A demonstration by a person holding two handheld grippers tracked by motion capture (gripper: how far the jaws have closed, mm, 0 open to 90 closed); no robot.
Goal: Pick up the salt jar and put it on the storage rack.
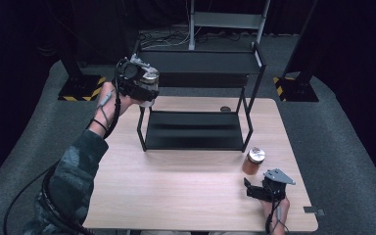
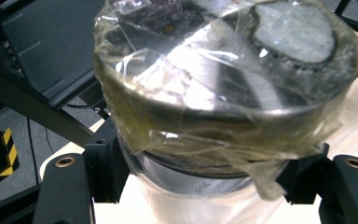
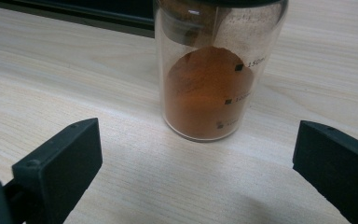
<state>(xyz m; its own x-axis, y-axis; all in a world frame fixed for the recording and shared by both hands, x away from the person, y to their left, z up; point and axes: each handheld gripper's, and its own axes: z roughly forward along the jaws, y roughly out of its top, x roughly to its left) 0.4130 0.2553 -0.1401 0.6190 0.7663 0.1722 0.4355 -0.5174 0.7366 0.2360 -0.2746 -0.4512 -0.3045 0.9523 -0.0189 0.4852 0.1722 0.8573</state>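
Left gripper [image 1: 144, 88] raised off the table, beside the upper left corner of the black two-tier metal shelf rack [image 1: 196, 122]. Its fingers [image 2: 105, 170] are clamped on a clear glass jar with a metal lid wrapped in yellowed tape [image 2: 223, 88], gripping just below the lid. In the high view the jar [image 1: 150, 78] sits level with the rack's top shelf, at its left end, not yet over it.

Right gripper [image 1: 257, 190] is low near the front right of the light wooden table [image 1: 176, 186]. Its fingers [image 3: 63, 161] stand wide apart, empty. Straight ahead, just beyond them, a small clear glass jar of orange-brown powder [image 3: 214, 79] stands upright on the table; in the high view this jar [image 1: 253, 161] is right of the rack's front leg.

Judgement: the work looks like shelving jars. The left hand is mid-carry, placement on the top shelf pending; the right hand is lined up for a pick.

Next move, left: bring the jar over the shelf, lower it upright until its base is seated, then release. Right: advance until the fingers flank the powder jar's body, then close. Risk: a tall narrow jar could tip if nudged.
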